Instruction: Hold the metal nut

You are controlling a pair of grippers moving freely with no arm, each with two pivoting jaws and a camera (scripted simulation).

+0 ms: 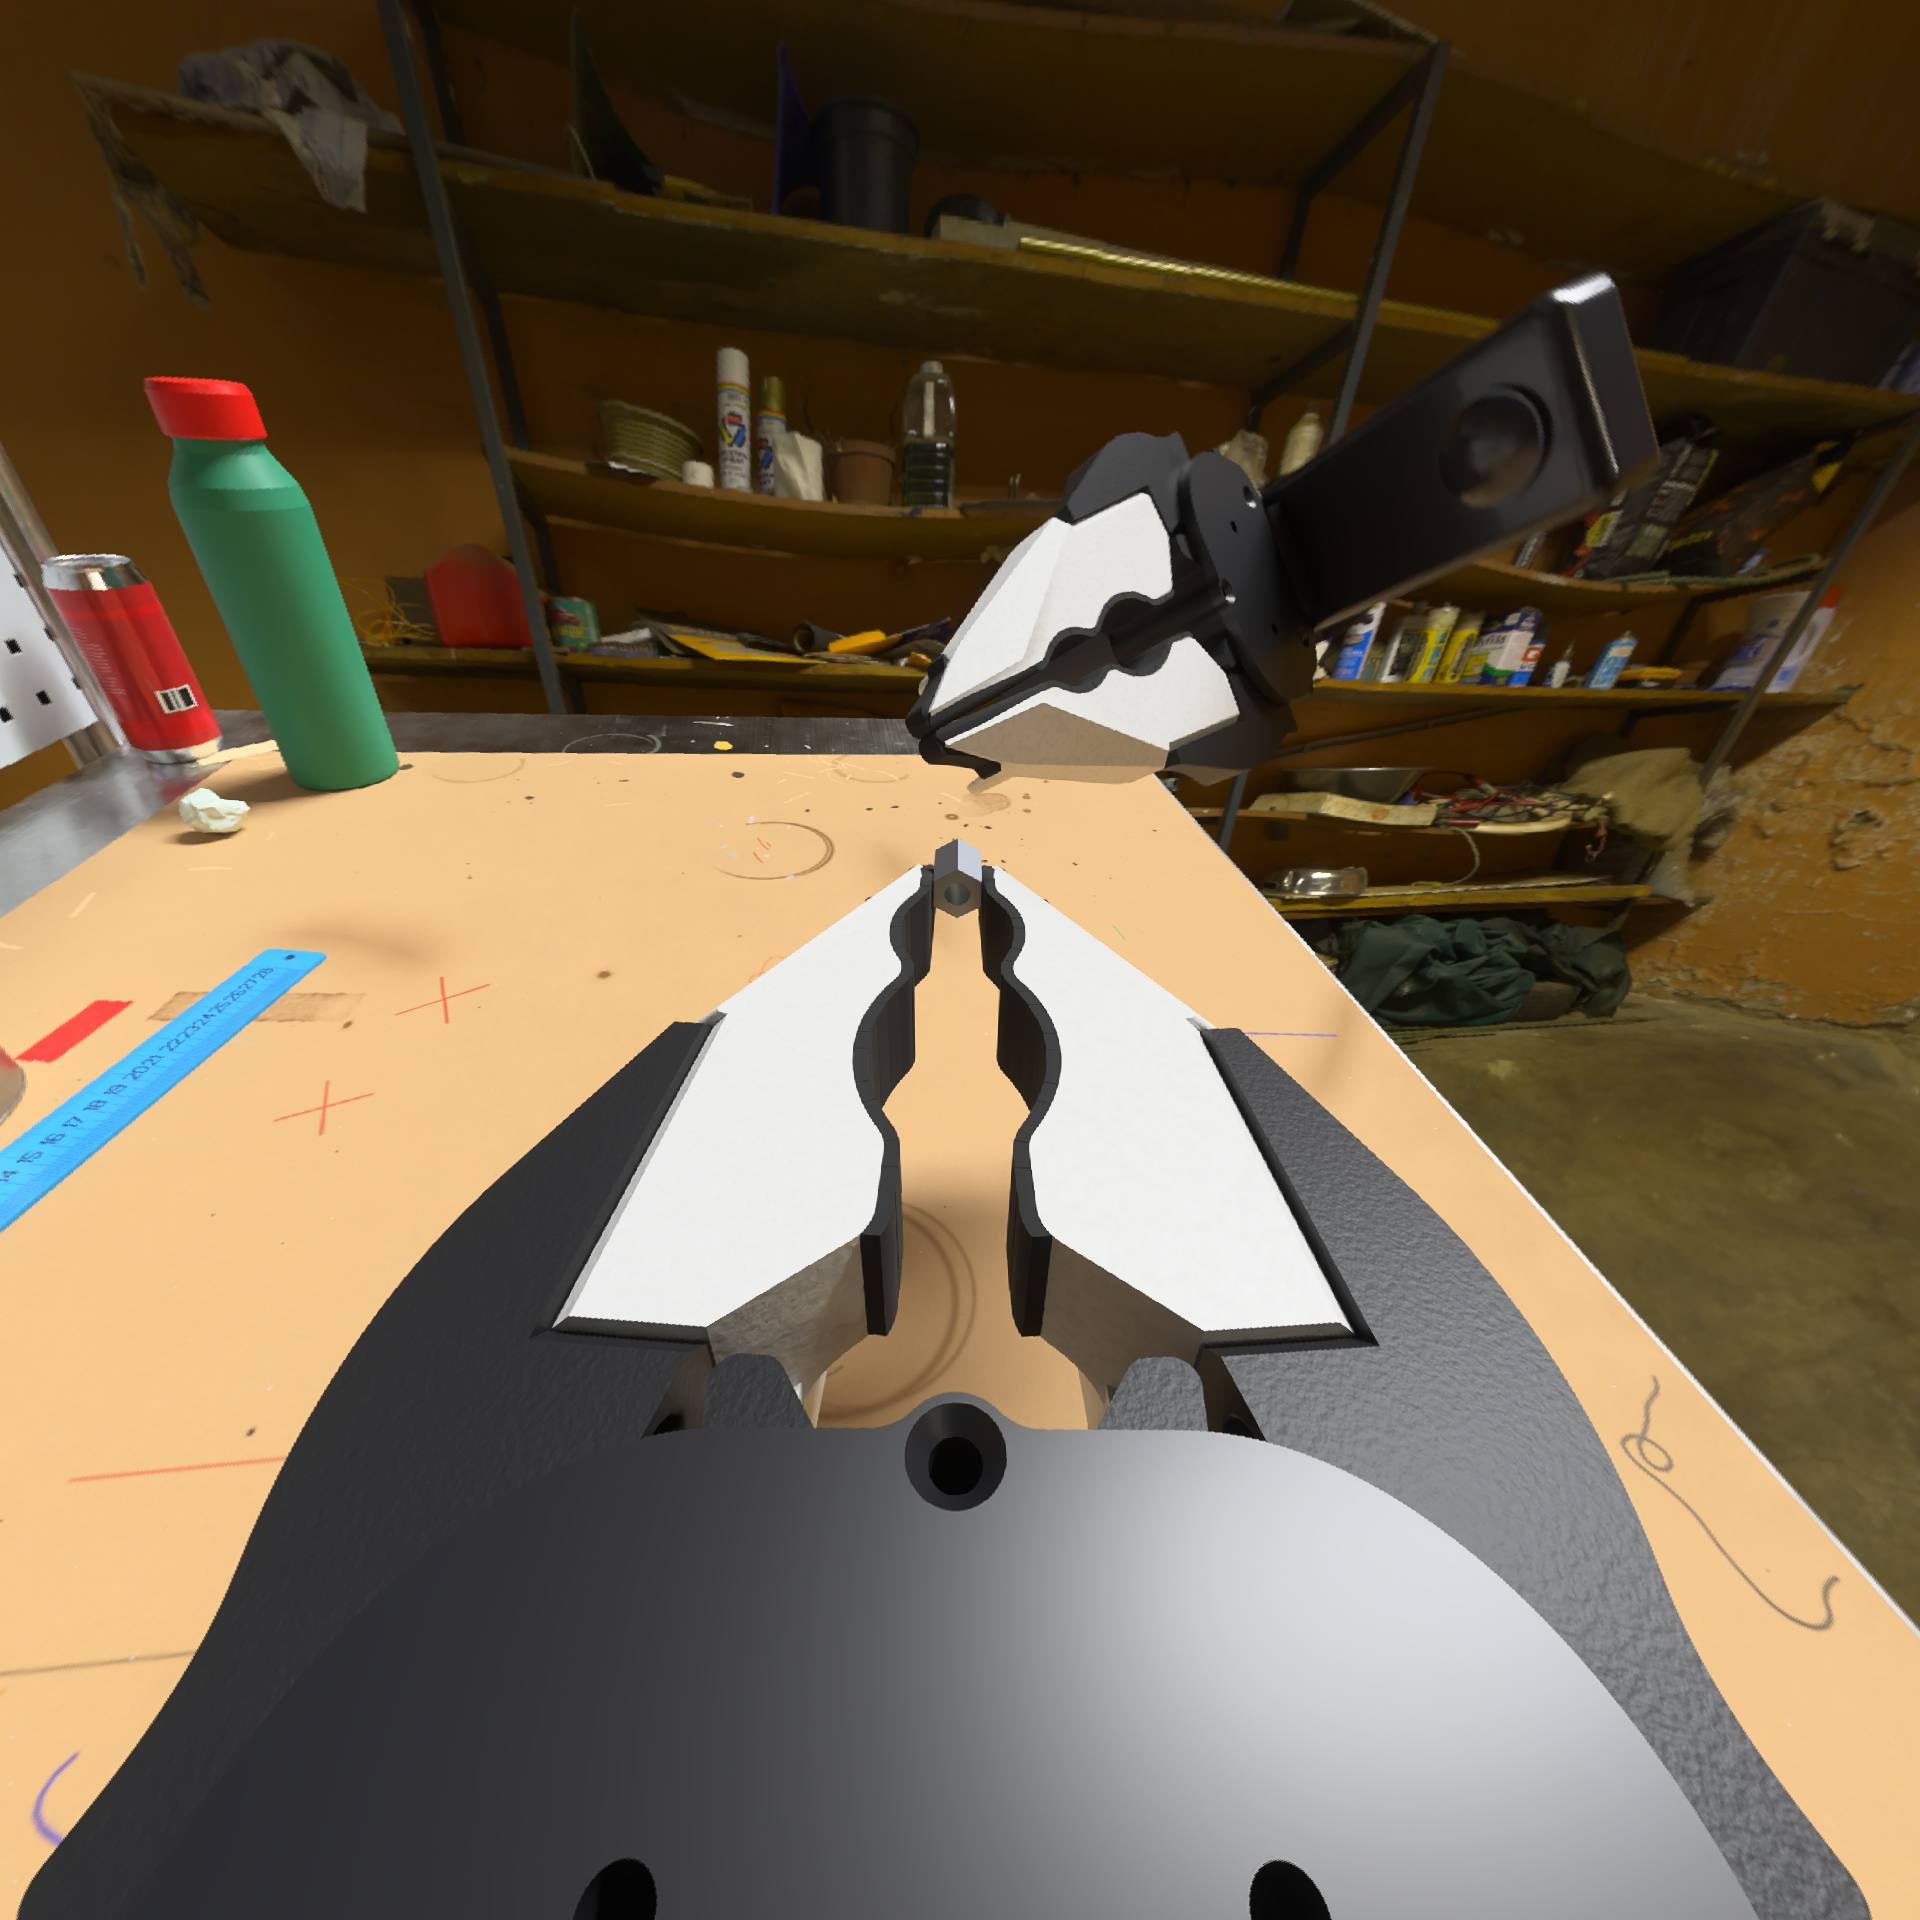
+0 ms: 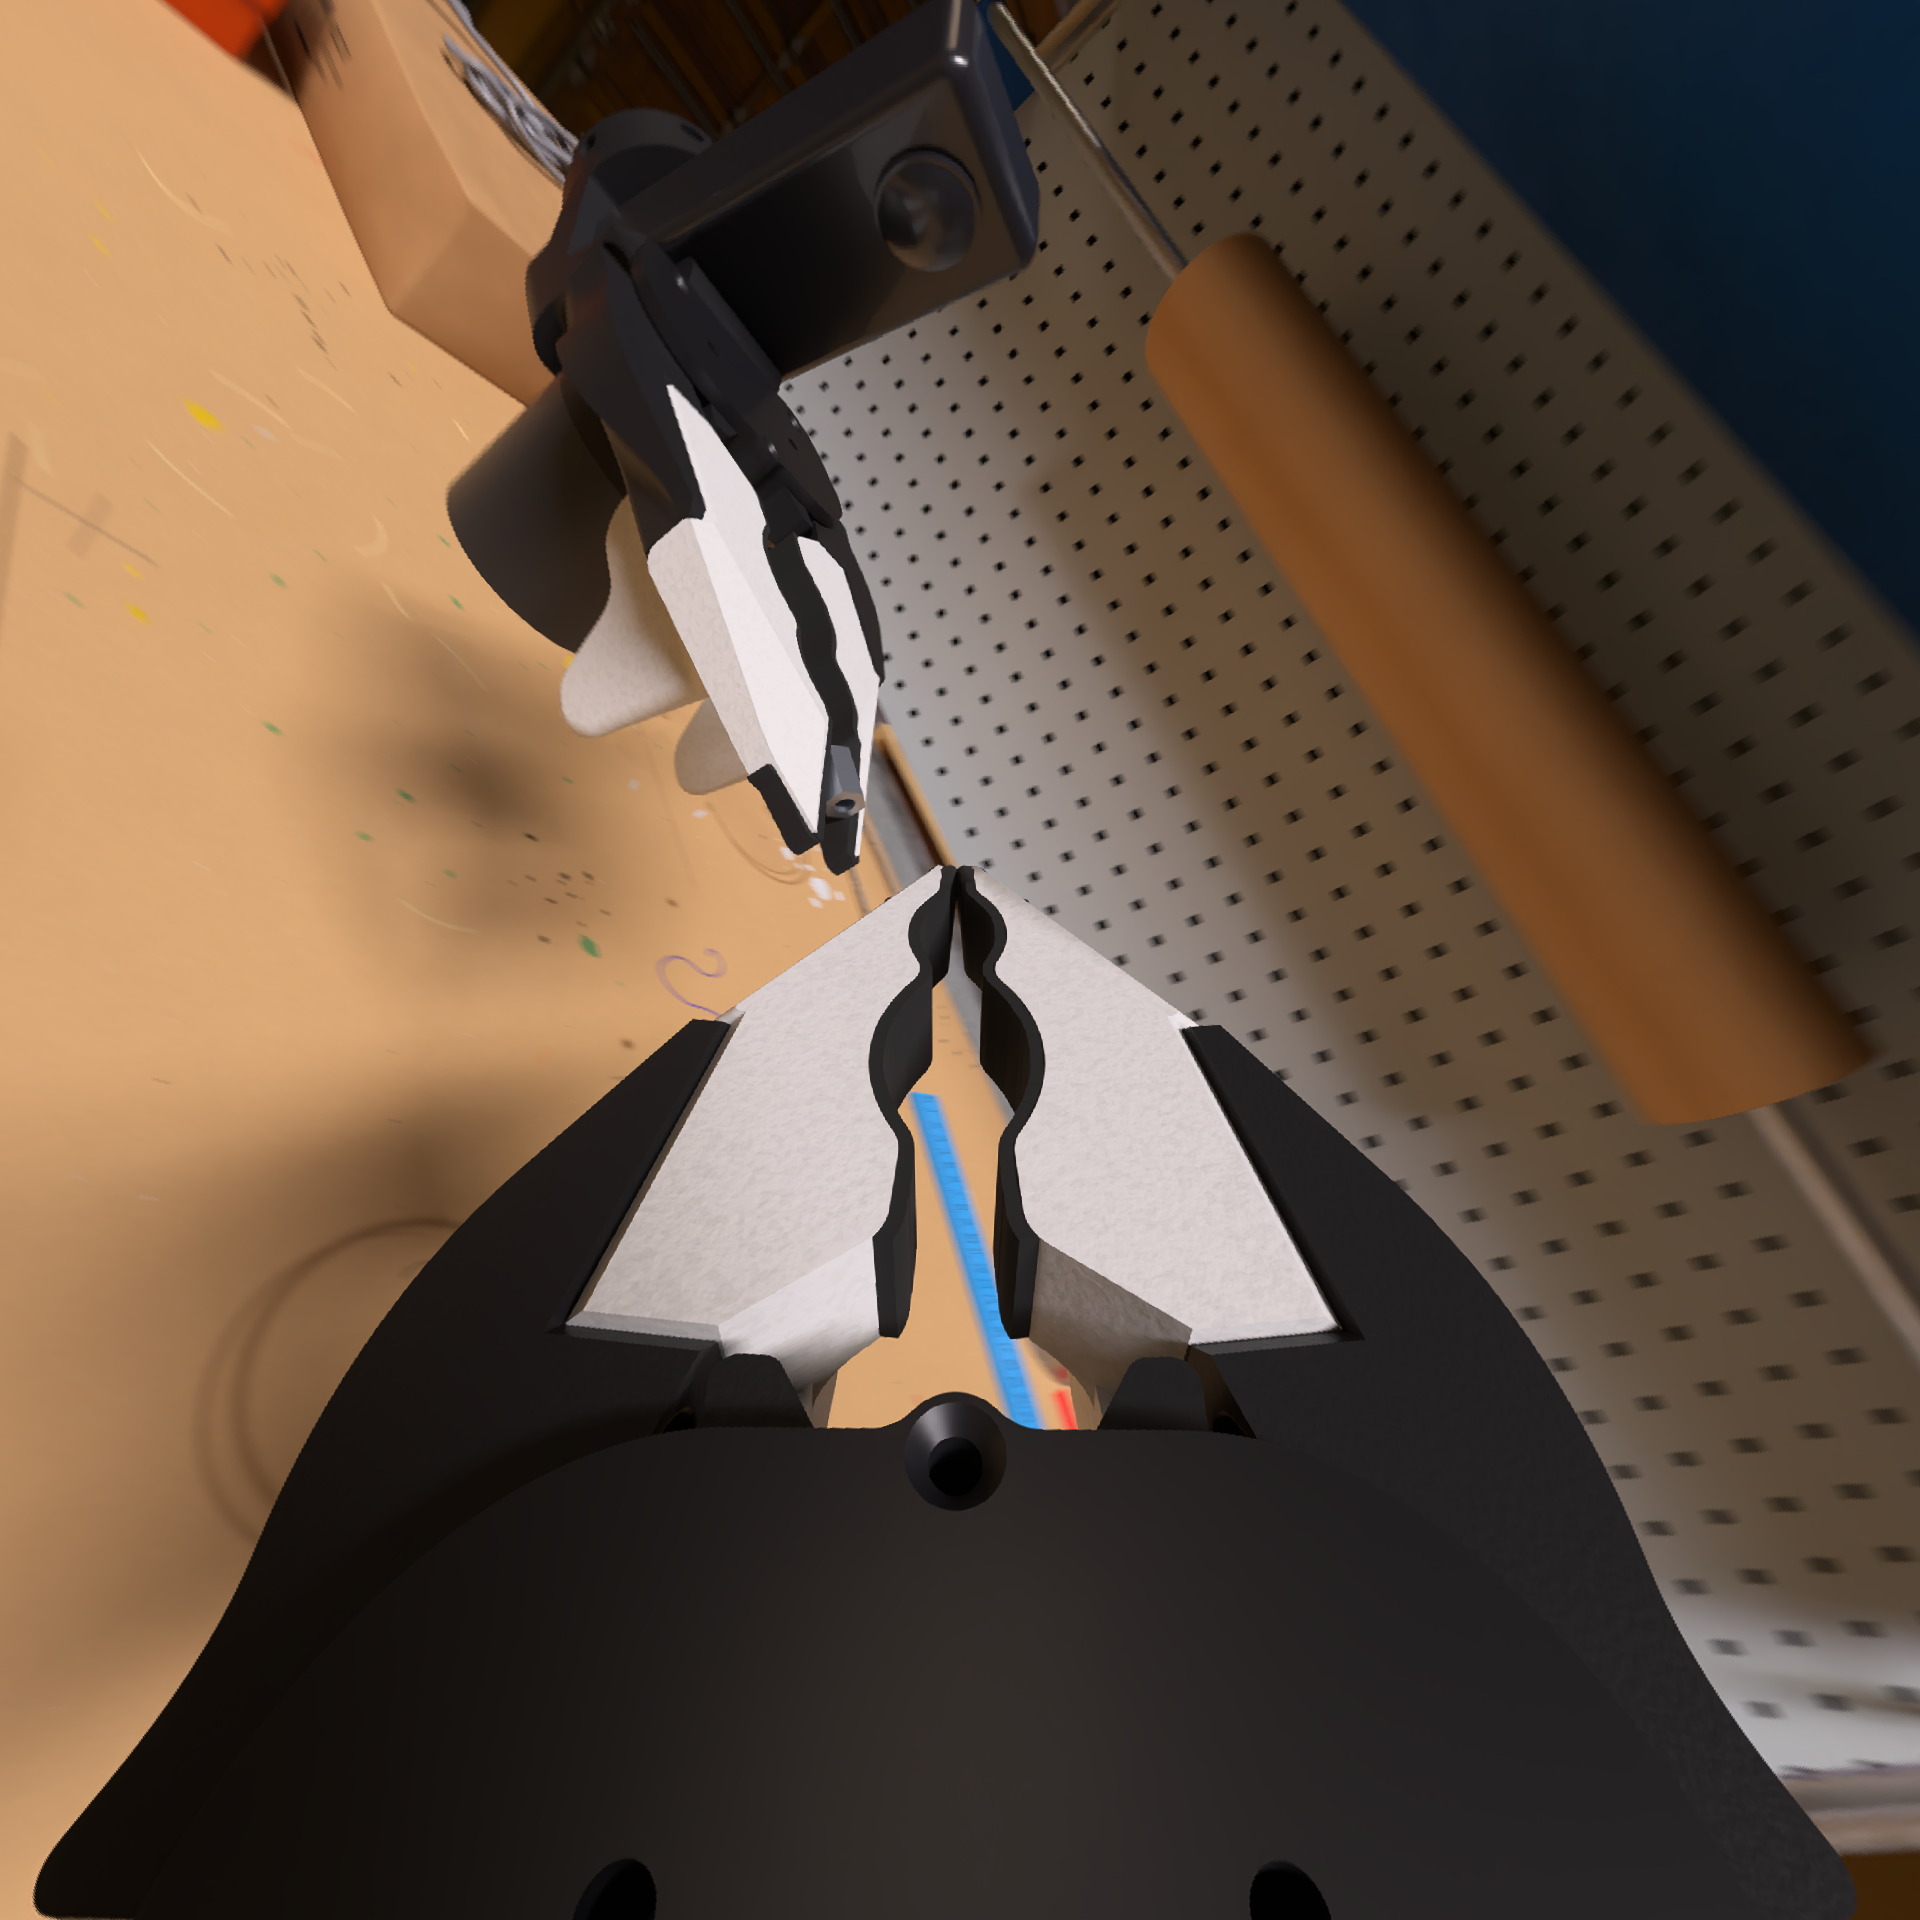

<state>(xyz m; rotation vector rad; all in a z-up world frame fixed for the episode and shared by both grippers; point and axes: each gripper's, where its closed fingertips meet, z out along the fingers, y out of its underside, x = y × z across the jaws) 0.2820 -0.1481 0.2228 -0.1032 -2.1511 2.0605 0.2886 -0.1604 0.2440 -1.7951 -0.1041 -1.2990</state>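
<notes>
Your left gripper (image 1: 957, 888) has its two fingers clamped on the metal nut (image 1: 957, 881), a small grey hexagonal piece pinched right at the fingertips and lifted clear above the tan table (image 1: 582, 1039). From your right wrist view the same nut (image 2: 844, 792) shows at the tip of that left gripper (image 2: 831, 821), just beyond your right gripper (image 2: 957, 883). Your right gripper's fingers are pressed together at the tips with nothing between them; in the left wrist view it (image 1: 951, 743) hangs tilted over the far edge of the table, near the nut but apart from it. On the table to your left you have a blue ruler (image 1: 145, 1081), a strip of red tape (image 1: 73, 1031), a crumpled white scrap (image 1: 213, 810), a green bottle with a red cap (image 1: 272, 613) and a red can (image 1: 130, 655) beside it. A white pegboard (image 2: 1299, 935) with a brown wooden cylinder (image 2: 1486, 665) against it fills the right wrist view's right side.
</notes>
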